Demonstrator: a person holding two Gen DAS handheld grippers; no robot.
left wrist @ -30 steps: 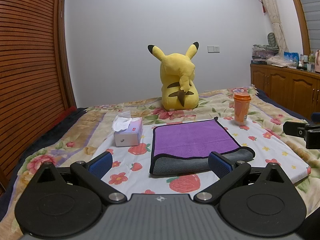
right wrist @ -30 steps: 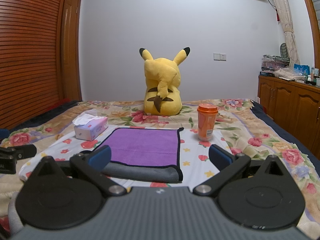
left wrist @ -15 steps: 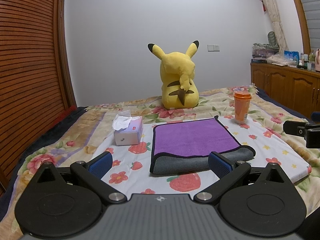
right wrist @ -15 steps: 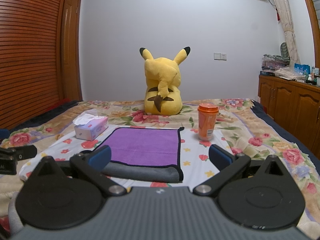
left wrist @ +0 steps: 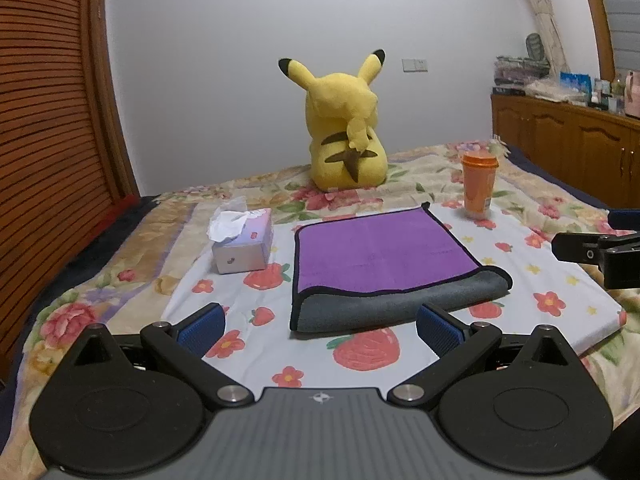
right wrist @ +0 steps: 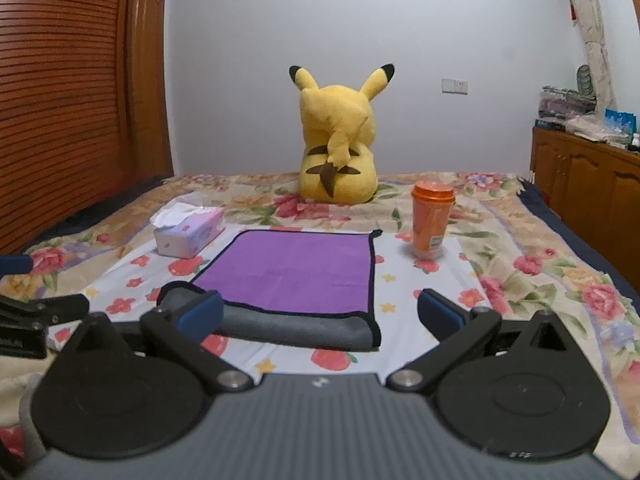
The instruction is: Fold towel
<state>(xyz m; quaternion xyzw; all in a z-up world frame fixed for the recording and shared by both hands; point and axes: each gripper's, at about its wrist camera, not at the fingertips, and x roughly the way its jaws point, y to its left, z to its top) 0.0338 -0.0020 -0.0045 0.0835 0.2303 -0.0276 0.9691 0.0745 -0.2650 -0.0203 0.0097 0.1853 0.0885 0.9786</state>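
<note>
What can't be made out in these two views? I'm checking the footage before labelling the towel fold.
- Towel: layers under the purple top are hidden in both views; the right tool's finger covers its near-left corner.
- Plush toy: turned away, face unseen.
- Orange cup: label too small to read.
- Right tool: cut off by the left view's edge.

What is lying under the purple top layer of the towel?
Under the purple layer of the towel, a grey layer sticks out along the near edge, on the fruit-print cloth. How many folds lie further in is covered.
</note>
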